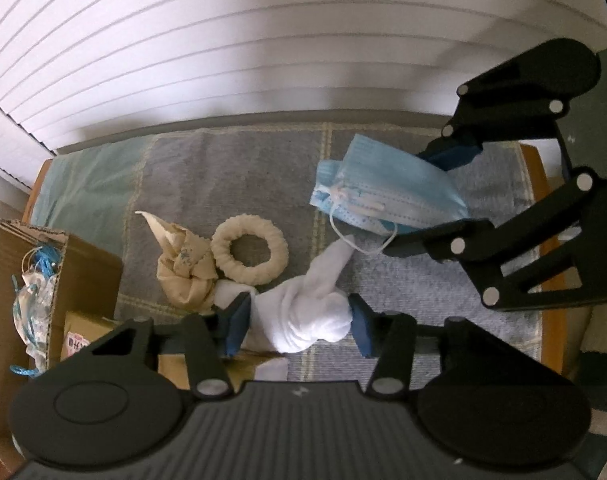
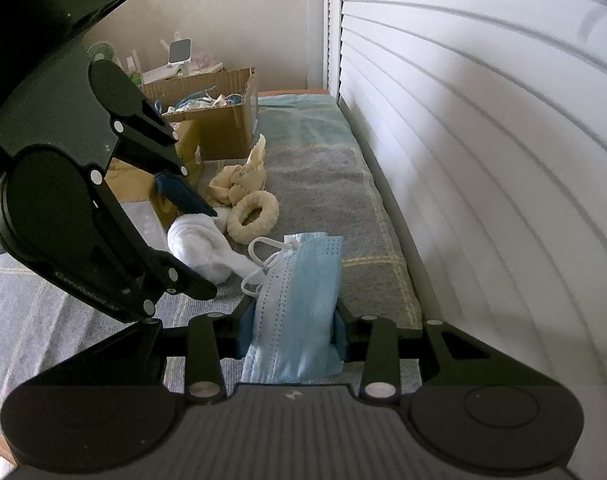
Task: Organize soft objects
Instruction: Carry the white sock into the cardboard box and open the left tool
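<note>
My left gripper (image 1: 299, 326) is shut on a white rolled cloth (image 1: 307, 316), just above the grey checked mat (image 1: 239, 176). It also shows in the right wrist view (image 2: 199, 240). My right gripper (image 2: 293, 334) is shut on a stack of blue face masks (image 2: 299, 300), which shows in the left wrist view (image 1: 387, 188) at the right of the mat. A cream fabric ring (image 1: 249, 250) and a crumpled beige cloth (image 1: 183, 264) lie on the mat to the left of the white cloth.
An open cardboard box (image 1: 83, 264) with blue and white items stands at the left end of the mat; it also shows in the right wrist view (image 2: 223, 120). A white slatted wall (image 1: 263, 40) runs along the far side. The wooden edge (image 1: 537, 184) borders the mat's right.
</note>
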A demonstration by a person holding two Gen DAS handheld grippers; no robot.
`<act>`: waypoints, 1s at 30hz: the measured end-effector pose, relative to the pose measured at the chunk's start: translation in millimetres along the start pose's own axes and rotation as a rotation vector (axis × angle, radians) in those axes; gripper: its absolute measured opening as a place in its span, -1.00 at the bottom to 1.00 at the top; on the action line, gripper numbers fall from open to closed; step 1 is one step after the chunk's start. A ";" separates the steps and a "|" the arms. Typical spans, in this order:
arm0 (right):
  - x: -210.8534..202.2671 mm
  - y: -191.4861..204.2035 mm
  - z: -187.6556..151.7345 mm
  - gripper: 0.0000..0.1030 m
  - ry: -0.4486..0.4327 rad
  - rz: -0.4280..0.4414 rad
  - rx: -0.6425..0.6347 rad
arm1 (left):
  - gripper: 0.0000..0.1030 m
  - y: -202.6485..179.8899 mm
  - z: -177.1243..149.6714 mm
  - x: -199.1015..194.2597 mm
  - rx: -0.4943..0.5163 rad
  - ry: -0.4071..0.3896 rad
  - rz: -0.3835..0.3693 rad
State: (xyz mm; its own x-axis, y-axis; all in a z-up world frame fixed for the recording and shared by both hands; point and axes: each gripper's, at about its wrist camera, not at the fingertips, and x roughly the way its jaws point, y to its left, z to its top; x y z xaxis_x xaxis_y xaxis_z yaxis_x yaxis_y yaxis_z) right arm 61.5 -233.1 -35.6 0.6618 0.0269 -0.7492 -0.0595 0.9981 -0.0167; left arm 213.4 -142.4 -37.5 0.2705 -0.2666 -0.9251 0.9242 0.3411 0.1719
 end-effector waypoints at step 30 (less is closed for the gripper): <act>-67.6 20.1 22.1 -0.15 -0.111 -0.022 -0.063 | -0.02 -9.2 -65.1 -118.1 -0.230 -0.227 0.066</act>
State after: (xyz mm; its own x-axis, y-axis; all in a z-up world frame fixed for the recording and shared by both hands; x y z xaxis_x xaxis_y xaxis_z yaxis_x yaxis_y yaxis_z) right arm 32.0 -213.6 29.3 0.7417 0.0146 -0.6706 -0.0883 0.9932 -0.0761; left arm 155.4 -55.3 48.0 0.4047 -0.4227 -0.8109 0.8247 0.5518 0.1239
